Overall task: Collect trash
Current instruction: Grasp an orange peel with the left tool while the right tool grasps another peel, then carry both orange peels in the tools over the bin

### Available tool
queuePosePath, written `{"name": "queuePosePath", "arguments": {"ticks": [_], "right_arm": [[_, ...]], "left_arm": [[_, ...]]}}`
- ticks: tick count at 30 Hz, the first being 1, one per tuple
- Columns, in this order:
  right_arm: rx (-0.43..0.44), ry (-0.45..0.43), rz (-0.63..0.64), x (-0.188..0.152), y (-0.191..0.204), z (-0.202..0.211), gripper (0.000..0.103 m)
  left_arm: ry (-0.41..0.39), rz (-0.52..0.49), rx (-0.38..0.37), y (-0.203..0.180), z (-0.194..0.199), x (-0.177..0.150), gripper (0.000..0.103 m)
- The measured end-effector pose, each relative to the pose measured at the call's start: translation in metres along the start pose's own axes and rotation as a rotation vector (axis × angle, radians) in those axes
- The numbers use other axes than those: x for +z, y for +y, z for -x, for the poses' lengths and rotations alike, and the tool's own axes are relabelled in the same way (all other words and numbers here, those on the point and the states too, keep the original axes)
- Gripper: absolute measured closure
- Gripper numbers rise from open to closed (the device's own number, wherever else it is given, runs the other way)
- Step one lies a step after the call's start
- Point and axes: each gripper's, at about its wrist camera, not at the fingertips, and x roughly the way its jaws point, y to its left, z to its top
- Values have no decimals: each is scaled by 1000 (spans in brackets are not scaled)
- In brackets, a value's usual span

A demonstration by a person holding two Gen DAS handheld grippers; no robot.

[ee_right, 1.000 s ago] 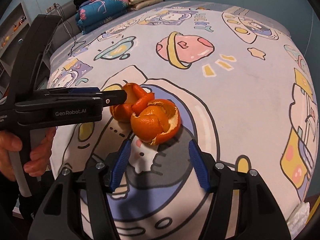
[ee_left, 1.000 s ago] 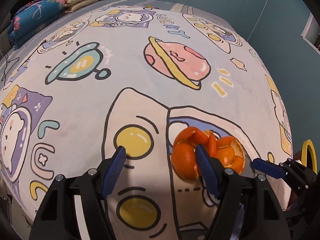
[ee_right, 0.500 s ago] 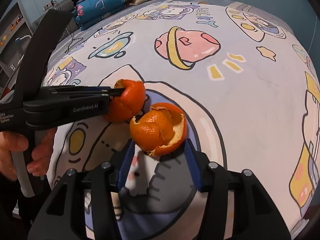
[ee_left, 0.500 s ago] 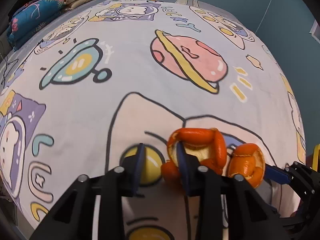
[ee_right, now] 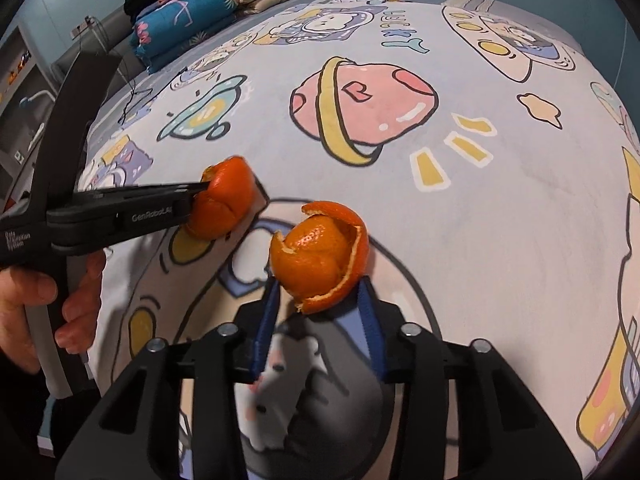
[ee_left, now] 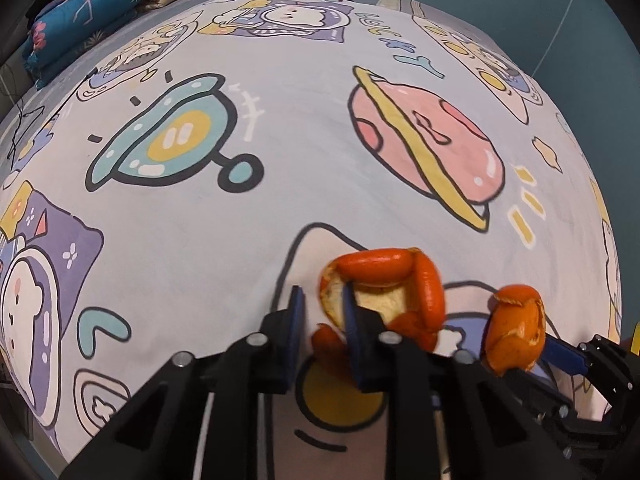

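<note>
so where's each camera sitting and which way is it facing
Left wrist: on the left gripper, looking steeply down at the bed sheet and the peel it pinches.
Right wrist: on the right gripper, facing its own peel; a hand shows.
Shared: both peels, both grippers, pink planet print.

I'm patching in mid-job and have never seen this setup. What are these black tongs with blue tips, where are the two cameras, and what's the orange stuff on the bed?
A person holds a hand-squeezed tool in each hand; there is no robot arm. Each picture comes from a camera on one tool, looking along its tongs.

The surface is a bed sheet printed with cartoon planets. The orange things are two curled orange peels, the trash.

The left tongs have just been closing and pinch the rim of the left peel. The right tongs have also been closing and grip the right peel.

The hand seen in the right view holds the left tool.
</note>
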Motion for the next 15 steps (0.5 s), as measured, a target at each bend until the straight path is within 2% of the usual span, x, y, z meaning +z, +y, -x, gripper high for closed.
{"name": "queuePosePath", "arguments": {"ticks": [6, 15], "right_arm": [[-2, -31, -48, 13, -6, 1, 74], [-36, -159, -86, 19, -19, 56, 74]], "left_arm": [[-32, 27, -8, 6, 9, 3, 95], [-124, 80, -20, 16, 52, 4, 96]]}}
